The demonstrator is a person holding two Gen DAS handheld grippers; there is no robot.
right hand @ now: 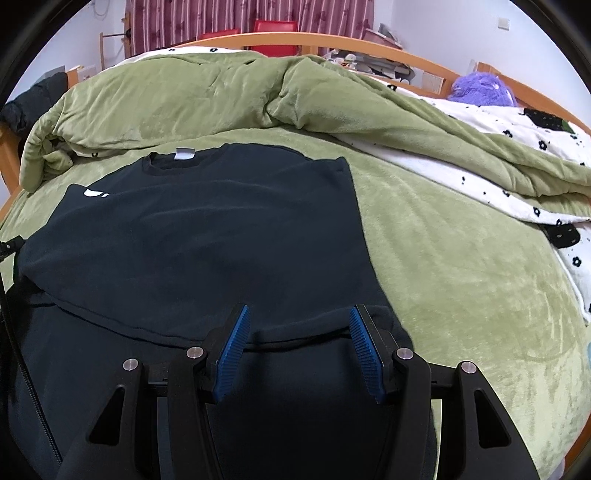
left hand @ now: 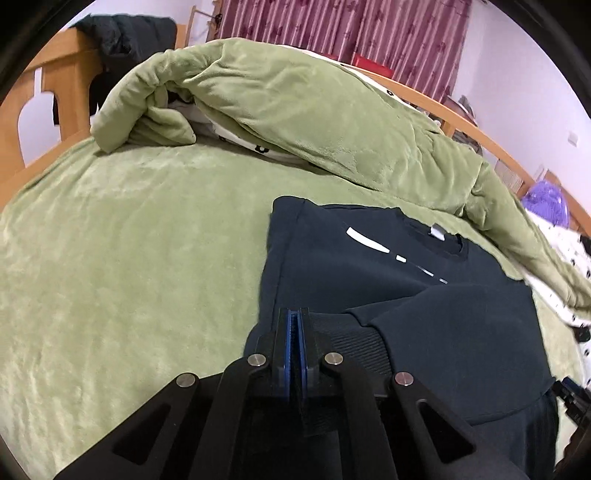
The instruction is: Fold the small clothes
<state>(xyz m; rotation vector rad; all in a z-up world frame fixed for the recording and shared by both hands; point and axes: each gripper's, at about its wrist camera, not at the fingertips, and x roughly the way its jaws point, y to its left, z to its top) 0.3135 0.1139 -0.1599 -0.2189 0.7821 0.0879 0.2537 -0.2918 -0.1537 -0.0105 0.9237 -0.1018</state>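
Green plush bed fills the room, rumpled duvet heaped beyond, maroon curtains behind. Left hand-held gripper is pinched narrow over the black sweatshirt; right hand-held gripper gapes wide above its hem.

A home bedroom is showing ahead of the grippers: a wooden bed frame, a rumpled green duvet, striped curtains hanging behind.
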